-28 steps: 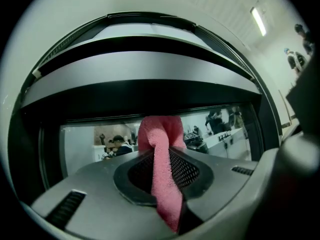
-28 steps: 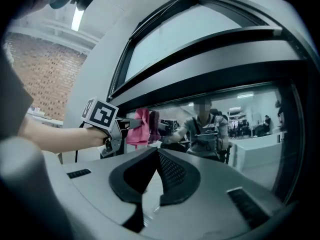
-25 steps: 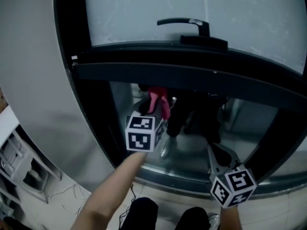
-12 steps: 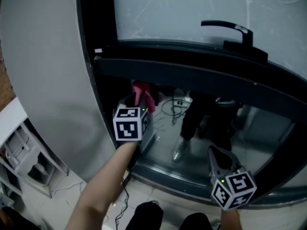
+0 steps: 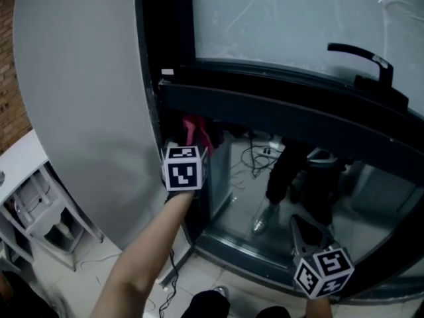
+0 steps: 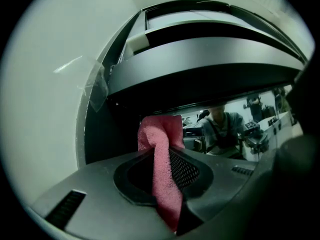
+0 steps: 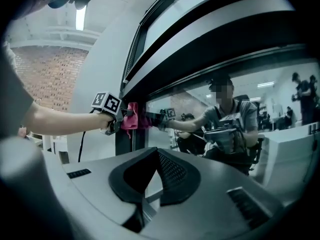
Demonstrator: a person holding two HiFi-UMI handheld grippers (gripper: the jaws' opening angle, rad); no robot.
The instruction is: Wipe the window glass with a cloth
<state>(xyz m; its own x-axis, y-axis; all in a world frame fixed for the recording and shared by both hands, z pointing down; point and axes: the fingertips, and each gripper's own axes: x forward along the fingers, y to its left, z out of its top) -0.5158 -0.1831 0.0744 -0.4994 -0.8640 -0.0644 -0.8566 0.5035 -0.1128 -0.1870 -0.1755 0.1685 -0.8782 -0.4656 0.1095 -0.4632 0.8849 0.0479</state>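
Low at the person's right, closest to the body, the right hand-held gripper (image 7: 156, 156) hangs idle, its jaws brought together on nothing and pointing at the bottom rail of the window. Further out, the person's bare left forearm (image 5: 149, 257) reaches up to the left hand-held gripper (image 6: 162, 156), whose jaws are clenched on a pink cloth (image 6: 159, 134). A fold of the cloth stands up past the jaw tips.

The cloth sits at the upper left corner of the lower window glass (image 5: 242, 194), just under the dark crossbar (image 5: 278, 114) and beside the left upright of the frame (image 5: 159, 58). In the right gripper view it meets its own reflection, so it appears to be pressed against the pane. Beyond the crossbar lie the pale upper pane (image 5: 278, 18) and a black handle (image 5: 361, 53).

The wiping step looks to be in hand, at the start of a stroke in that corner. The next move likely calls for keeping the cloth flat on the glass and drawing it along the top edge toward the right, then working down in rows while the jaws hold firm.
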